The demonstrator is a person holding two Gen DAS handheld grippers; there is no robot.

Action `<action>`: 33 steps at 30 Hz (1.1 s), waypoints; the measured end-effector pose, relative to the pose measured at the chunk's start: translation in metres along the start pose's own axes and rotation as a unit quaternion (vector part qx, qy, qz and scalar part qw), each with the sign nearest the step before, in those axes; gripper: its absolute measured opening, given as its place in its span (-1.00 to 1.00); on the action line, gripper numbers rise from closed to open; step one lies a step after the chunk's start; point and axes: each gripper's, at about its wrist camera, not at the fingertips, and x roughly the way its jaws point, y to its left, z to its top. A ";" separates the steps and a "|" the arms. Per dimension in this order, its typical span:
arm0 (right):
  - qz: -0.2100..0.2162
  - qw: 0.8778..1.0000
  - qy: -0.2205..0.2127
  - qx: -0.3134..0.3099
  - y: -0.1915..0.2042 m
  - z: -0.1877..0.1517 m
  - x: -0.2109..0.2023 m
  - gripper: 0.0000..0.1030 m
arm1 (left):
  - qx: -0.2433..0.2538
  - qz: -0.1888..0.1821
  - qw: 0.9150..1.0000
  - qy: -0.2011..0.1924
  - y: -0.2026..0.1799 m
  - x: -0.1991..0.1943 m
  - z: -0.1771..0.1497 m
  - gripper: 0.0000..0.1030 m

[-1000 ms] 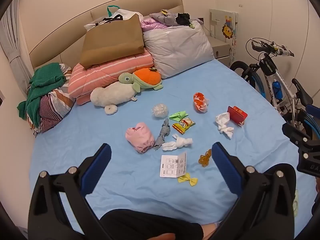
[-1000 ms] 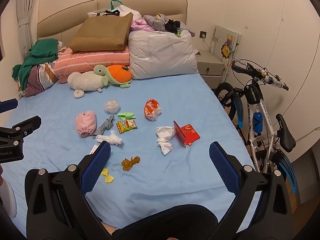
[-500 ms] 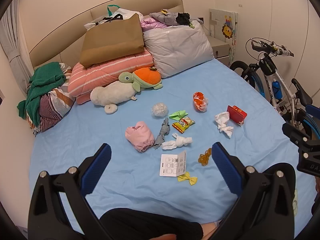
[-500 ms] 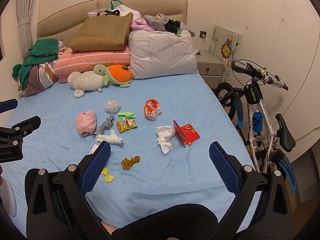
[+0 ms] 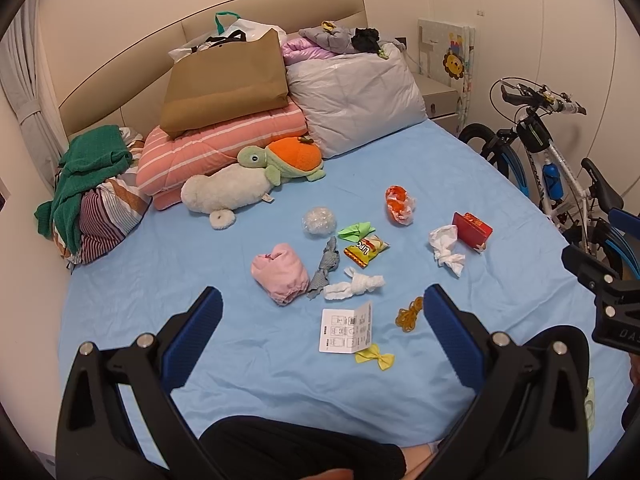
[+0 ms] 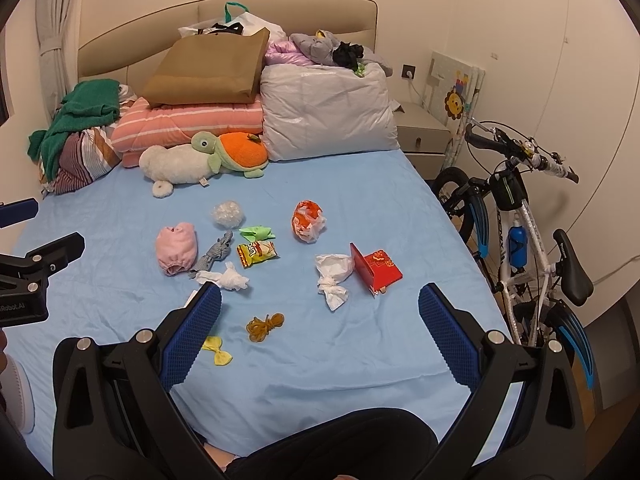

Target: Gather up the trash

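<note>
Leaflet mostly hidden behind right gripper finger; leaflet print unreadable in left view; bike cut by edge.

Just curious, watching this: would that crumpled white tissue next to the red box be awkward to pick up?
Probably not. The white tissue looks light and soft, so it should squash between the fingers. Its twisted tail may dangle. It looks unlikely to roll on the bed sheet.
</note>
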 end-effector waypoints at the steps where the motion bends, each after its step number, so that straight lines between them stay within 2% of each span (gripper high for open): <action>1: 0.000 1.000 0.000 0.000 0.000 0.000 0.000 0.86 | 0.000 0.000 1.000 0.000 0.000 0.000 0.000 0.95; 24: 0.002 1.000 -0.003 -0.001 0.003 0.004 -0.007 0.86 | -0.002 -0.002 1.000 0.000 -0.001 -0.006 0.003 0.95; 33: 0.002 1.000 -0.004 0.001 0.004 0.004 -0.009 0.86 | -0.006 -0.003 1.000 0.001 -0.004 -0.022 0.008 0.95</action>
